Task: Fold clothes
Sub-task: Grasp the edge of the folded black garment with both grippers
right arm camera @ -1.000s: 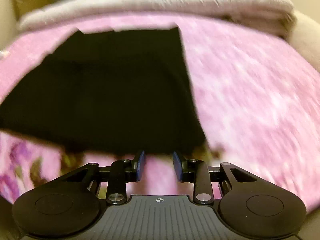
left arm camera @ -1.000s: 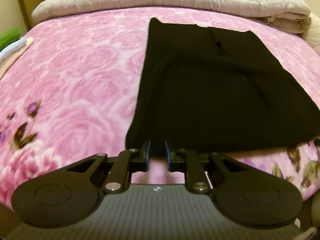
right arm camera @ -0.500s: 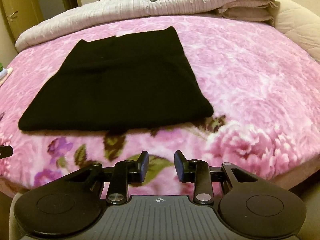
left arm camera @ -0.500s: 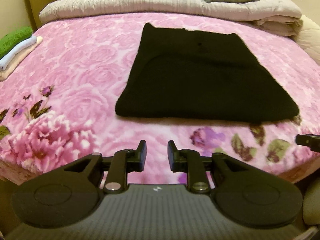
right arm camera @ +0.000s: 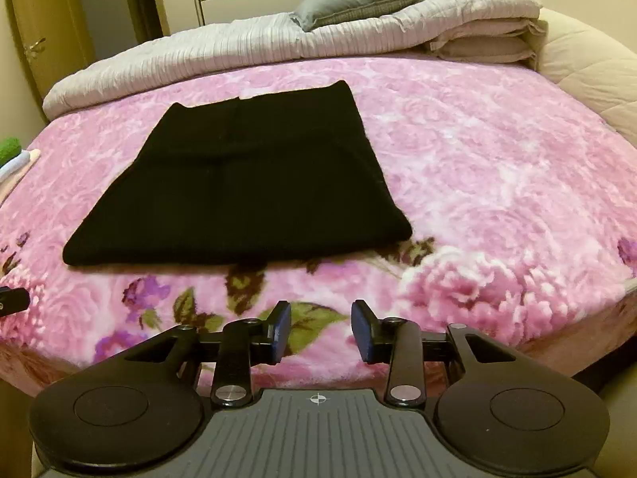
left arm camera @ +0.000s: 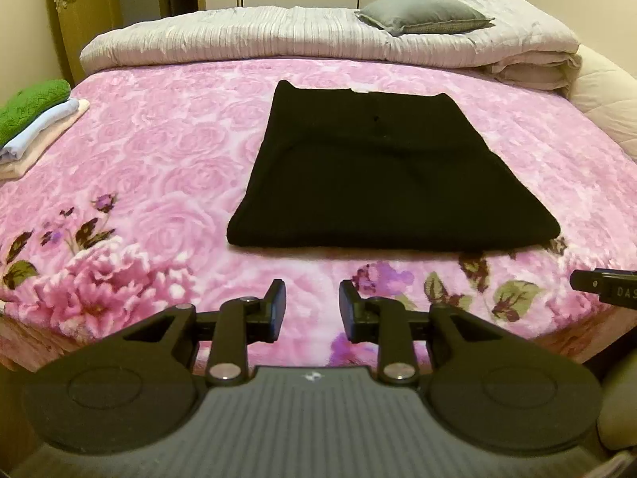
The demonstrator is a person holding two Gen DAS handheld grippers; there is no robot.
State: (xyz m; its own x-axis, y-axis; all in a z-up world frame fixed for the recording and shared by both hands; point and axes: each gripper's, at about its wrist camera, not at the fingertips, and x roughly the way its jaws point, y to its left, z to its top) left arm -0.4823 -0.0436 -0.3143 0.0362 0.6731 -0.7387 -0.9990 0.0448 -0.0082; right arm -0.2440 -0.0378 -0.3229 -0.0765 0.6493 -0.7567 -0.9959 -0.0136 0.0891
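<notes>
A black garment [left arm camera: 374,171] lies folded flat in a rectangle on the pink floral bedspread [left arm camera: 159,159]; in the right wrist view the same garment [right arm camera: 247,187] sits left of centre. My left gripper [left arm camera: 311,306] hovers open over the bed's near edge, well short of the garment's near hem, nothing between its fingers. My right gripper [right arm camera: 321,328] is likewise open and empty, back from the garment's near right corner. A tip of the right gripper shows at the left view's right edge [left arm camera: 603,283].
A stack of folded clothes, green on top [left arm camera: 34,119], rests at the bed's left side. A rolled grey quilt [left arm camera: 278,36] with a grey pillow [left arm camera: 422,14] spans the far end. A cream cushion [right arm camera: 589,71] lies at the right. A wooden door [left arm camera: 83,12] stands far left.
Both grippers have pulled back from the garment's near hem toward the bed's near edge and opened wider. The garment stays flat on the bed.
</notes>
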